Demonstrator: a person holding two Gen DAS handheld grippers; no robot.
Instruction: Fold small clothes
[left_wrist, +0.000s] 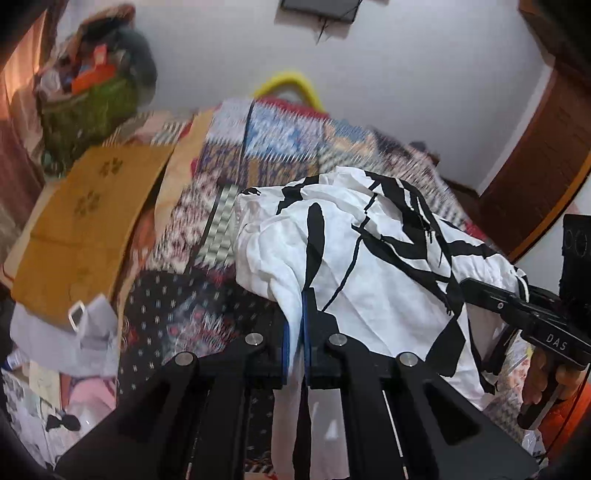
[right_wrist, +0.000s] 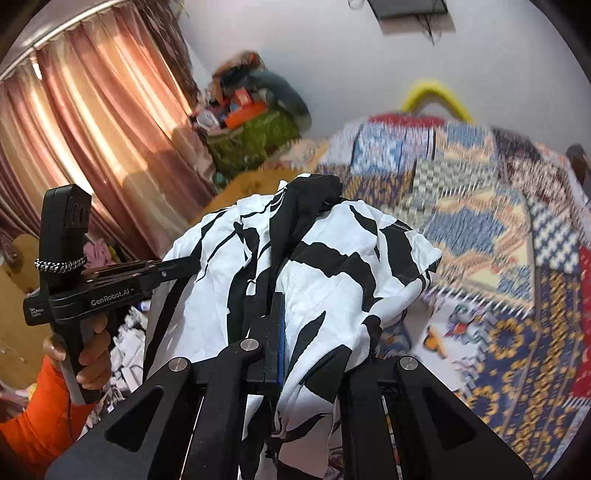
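Left wrist view first: our left hand-held gripper (left_wrist: 294, 332) has its blue-padded fingers (left_wrist: 285, 345) closed tight on a fold of the black-and-white garment (left_wrist: 354, 258), with white cloth squeezed between the pads and trailing down past them. The garment bulges up in a crumpled mound ahead of us, lifted above the patchwork bedspread (left_wrist: 258, 147). At the right edge, the right hand-held gripper (left_wrist: 480, 291) reaches into the far side of the same cloth. A mustard cushion (left_wrist: 85, 225) lies on the left of the bed, and the background is smeared with blur, so we judge the whole thing to be in motion.

Right wrist view: the right hand-held gripper (right_wrist: 291, 332) is pinching the garment (right_wrist: 332, 266) too, though cloth drapes over the right finger, so only the left blue pad (right_wrist: 281, 332) shows clearly; we judge it clamped on fabric. The left hand-held gripper (right_wrist: 195, 264) comes in from the left, its tips buried in the cloth. Pink curtains (right_wrist: 92, 129) hang behind it.

The risks, as we judge them: the garment is bunched, not spread, so each grip may hold several layers or the wrong edge, and laying it down so would set a crooked fold. A thin pinch could also slip if we pull apart sharply. Loose cloth hanging below may snag the linkage.
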